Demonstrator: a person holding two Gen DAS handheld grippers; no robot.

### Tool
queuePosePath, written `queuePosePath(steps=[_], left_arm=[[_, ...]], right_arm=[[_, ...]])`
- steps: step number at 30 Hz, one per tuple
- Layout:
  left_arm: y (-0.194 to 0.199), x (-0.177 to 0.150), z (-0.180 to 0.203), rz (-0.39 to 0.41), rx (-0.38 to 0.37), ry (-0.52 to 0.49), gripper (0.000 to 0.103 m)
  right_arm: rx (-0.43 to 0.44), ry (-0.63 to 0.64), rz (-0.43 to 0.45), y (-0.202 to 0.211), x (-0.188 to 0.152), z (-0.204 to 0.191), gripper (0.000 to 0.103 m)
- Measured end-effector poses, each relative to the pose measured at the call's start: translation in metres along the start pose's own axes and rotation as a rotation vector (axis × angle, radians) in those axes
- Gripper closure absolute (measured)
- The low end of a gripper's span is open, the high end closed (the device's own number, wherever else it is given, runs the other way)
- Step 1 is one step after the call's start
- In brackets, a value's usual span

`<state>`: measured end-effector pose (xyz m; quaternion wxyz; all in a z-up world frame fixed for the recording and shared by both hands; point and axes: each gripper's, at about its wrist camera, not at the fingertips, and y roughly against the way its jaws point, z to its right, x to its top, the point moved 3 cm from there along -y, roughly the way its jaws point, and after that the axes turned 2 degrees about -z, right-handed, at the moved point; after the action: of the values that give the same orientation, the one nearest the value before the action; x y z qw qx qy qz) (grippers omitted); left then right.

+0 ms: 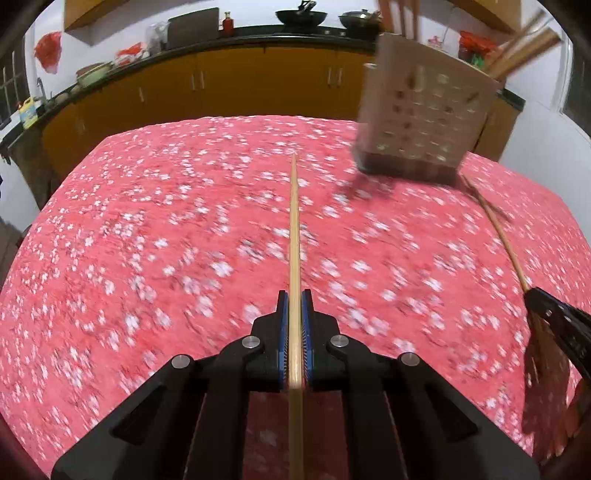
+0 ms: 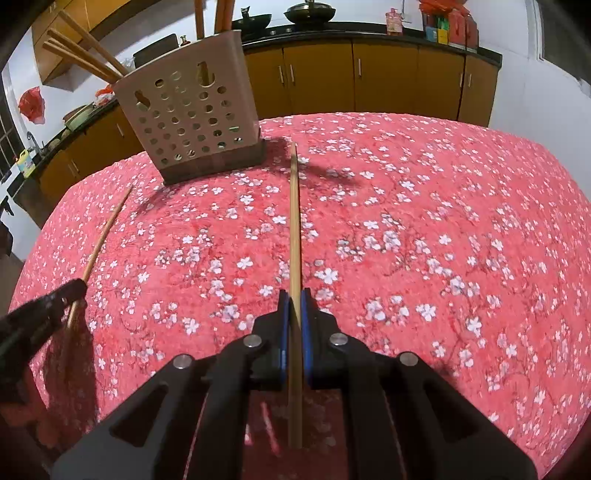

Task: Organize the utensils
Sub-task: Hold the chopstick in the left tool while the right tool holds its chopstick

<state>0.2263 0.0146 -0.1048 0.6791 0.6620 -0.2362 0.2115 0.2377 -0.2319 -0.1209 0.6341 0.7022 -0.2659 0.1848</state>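
Observation:
My left gripper (image 1: 294, 295) is shut on a wooden chopstick (image 1: 294, 221) that points forward above the red floral tablecloth (image 1: 147, 240). My right gripper (image 2: 294, 293) is shut on another wooden chopstick (image 2: 294, 214), also pointing forward. A beige perforated utensil holder (image 1: 421, 110) with several chopsticks sticking out stands at the far right in the left wrist view and at the far left in the right wrist view (image 2: 192, 110). Each gripper shows at the edge of the other's view: the right one (image 1: 554, 321) and the left one (image 2: 48, 302), each with its chopstick.
The table is covered by the red cloth (image 2: 424, 240). Behind it runs a dark counter (image 1: 258, 33) with yellow cabinets (image 2: 388, 74), woks (image 1: 301, 16), bottles and bags. A wall stands at the right (image 2: 535, 92).

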Motion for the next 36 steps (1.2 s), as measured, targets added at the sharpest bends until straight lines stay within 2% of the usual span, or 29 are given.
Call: queuePosePath(steps=[4,10,36], left_arm=[[-0.009,0.011,-0.003,-0.002,0.002,-0.036,0.095],[-0.015,0.018,-0.005,0.014,-0.003,-0.029,0.094],[-0.012,0.017,-0.008,0.015,-0.023,-0.011,0.093]], right_arm=[[-0.015,0.029,0.004,-0.007,0.009,-0.006,0.095],[-0.045,0.045,0.017,-0.021,0.023,-0.007,0.095],[-0.055,0.053,0.027,-0.022,0.021,-0.006,0.094]])
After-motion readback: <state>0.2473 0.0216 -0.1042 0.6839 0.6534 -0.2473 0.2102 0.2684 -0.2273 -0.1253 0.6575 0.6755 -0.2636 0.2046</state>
